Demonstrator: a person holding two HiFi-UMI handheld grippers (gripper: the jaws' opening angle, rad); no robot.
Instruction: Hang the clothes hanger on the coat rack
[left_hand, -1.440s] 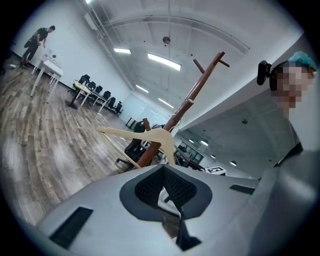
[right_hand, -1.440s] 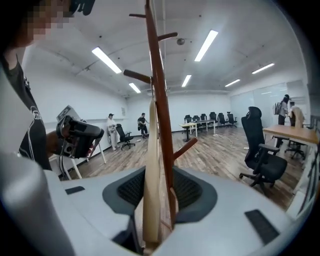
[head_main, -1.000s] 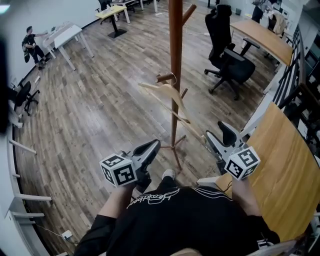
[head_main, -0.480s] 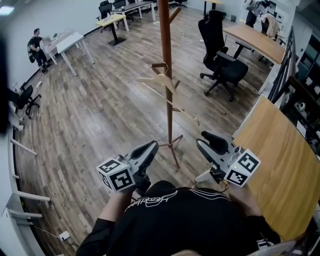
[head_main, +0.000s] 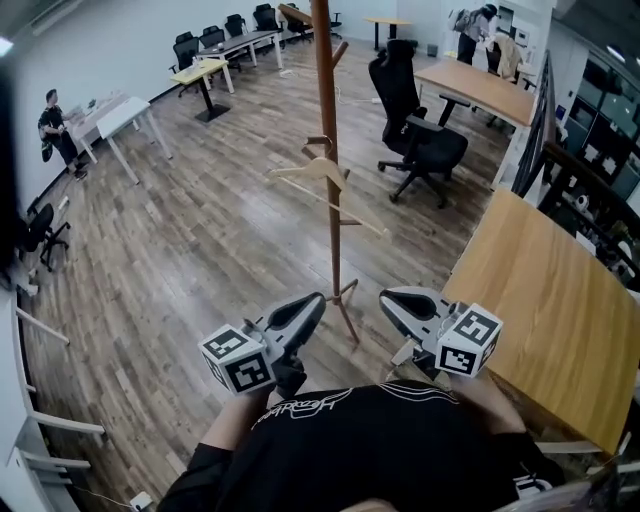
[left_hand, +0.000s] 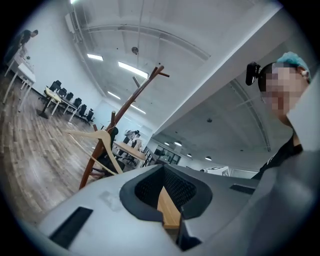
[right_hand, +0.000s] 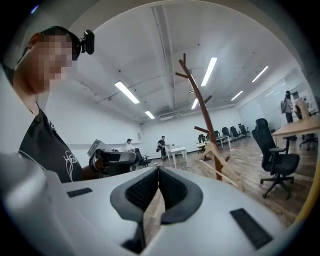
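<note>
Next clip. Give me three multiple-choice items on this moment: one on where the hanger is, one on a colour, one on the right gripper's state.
1. Where is the wooden hanger?
A. Lying on the floor
B. Hanging on the coat rack
C. Lying on the desk

2. What colour is the office chair beyond the rack?
A. White
B. Black
C. Red

3. How does the right gripper stand?
A. Shut on the hanger
B. Wide open
C. Shut, with nothing between its jaws

Answers:
1 B: in the head view it hangs by its hook from the rack.
2 B: its seat and back are black.
3 C: in the right gripper view its jaws have just closed and meet, with nothing between them.
</note>
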